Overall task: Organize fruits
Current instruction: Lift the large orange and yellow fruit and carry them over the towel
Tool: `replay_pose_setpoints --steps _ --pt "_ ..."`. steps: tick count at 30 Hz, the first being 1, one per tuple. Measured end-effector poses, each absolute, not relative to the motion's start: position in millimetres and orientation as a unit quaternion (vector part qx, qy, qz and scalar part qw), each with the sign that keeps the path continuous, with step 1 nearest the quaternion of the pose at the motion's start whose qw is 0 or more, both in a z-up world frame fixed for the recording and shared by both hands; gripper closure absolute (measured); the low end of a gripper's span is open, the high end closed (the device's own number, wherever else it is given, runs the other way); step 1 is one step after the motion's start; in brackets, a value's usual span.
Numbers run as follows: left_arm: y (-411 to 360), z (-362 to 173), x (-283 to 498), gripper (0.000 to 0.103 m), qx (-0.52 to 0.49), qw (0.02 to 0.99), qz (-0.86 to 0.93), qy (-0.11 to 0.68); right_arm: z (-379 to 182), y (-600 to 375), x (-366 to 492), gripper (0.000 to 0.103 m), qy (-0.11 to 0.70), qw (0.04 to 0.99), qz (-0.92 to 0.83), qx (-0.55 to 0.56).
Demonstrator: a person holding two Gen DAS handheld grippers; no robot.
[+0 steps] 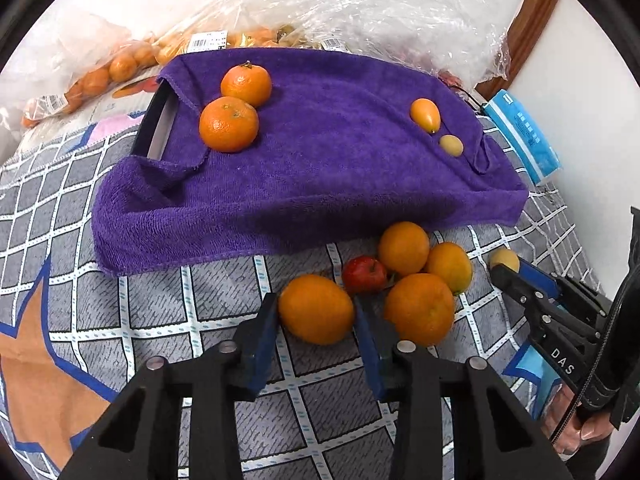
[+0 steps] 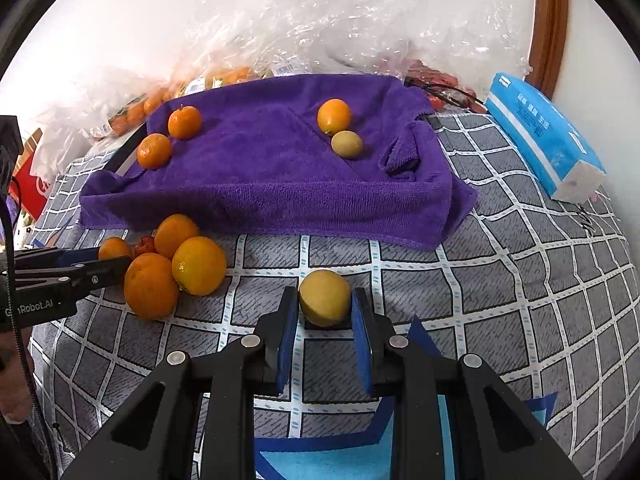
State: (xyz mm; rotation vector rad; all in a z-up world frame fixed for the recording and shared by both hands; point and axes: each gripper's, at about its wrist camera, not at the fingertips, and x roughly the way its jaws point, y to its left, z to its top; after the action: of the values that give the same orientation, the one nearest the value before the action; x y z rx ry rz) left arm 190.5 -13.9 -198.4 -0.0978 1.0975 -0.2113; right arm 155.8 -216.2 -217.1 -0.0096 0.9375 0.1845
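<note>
2 readable marks: "DAS" point(image 1: 563, 361), "GenRobot.AI" point(image 2: 30, 307).

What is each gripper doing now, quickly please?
Left gripper: closed on an orange.
Right gripper: closed on a yellow fruit.

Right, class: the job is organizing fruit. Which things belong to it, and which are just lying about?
Belongs:
oranges
red fruit
yellow fruit
purple towel
left gripper
right gripper

Lying about:
tissue pack
plastic bags
</note>
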Motion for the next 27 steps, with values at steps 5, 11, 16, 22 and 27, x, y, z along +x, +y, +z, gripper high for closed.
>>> replay_pose_setpoints --steps 5,11,16,22,27 --pt "-9 -198 187 0.068 -0.059 0.845 -0.098 0.523 -212 -216 151 0.077 0.45 0.889 0.08 -0.008" --pt "-3 -194 178 0.068 -0.069 0.844 -0.093 0.524 -201 -216 142 0.077 0.442 0.894 0.076 -0.008" --pt "2 -185 169 0.068 -0.076 0.846 -0.089 0.52 -190 -215 137 0.077 0.435 0.898 0.07 -0.006" --pt "8 -164 159 0.068 -0.077 0.857 -0.083 0.502 -167 -213 131 0.077 0.418 0.906 0.067 -0.004" --pt "12 -143 150 0.068 -0.082 0.867 -0.081 0.484 -148 -211 127 0.077 0.406 0.912 0.065 -0.003"
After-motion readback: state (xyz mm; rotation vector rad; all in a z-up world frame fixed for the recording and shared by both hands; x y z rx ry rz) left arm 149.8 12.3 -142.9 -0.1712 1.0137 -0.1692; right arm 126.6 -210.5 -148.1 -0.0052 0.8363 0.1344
